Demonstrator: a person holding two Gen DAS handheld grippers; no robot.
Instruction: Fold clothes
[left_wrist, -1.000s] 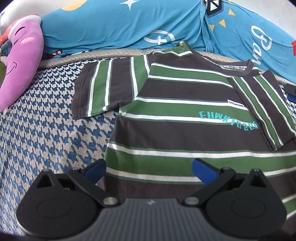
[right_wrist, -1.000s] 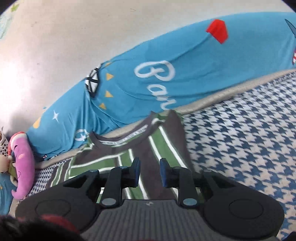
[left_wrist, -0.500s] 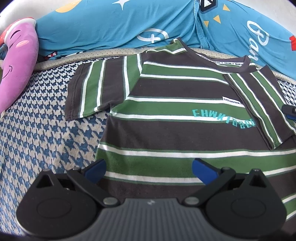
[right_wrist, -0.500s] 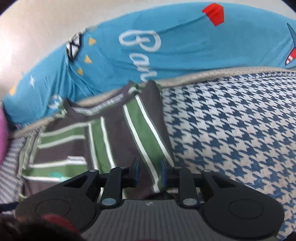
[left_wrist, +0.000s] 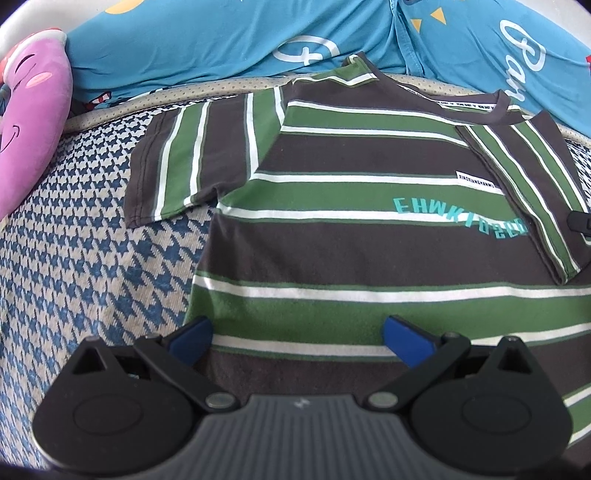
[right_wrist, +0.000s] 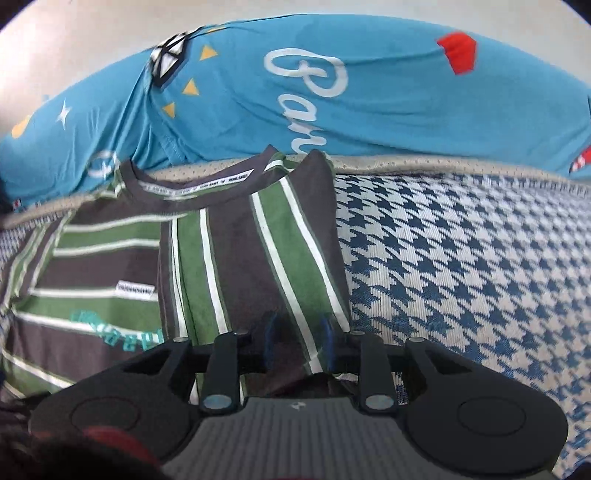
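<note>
A brown, green and white striped T-shirt (left_wrist: 351, 229) lies flat on the houndstooth bed cover (left_wrist: 74, 266), collar toward the back. Its right sleeve (right_wrist: 258, 258) is folded inward over the chest; its left sleeve (left_wrist: 184, 158) lies spread out. My left gripper (left_wrist: 295, 332) is open, hovering over the shirt's lower part with nothing between its blue pads. My right gripper (right_wrist: 297, 341) is low over the folded sleeve's edge, its jaws a little apart with fabric between them.
Blue printed pillows (left_wrist: 240, 40) line the back of the bed, also in the right wrist view (right_wrist: 369, 92). A purple plush toy (left_wrist: 29, 110) lies at the left. Bare houndstooth cover (right_wrist: 461, 258) extends to the right of the shirt.
The right gripper has come down and forward onto the folded sleeve edge and its jaws have spread slightly. The left gripper has drifted a little forward over the shirt, still open.
</note>
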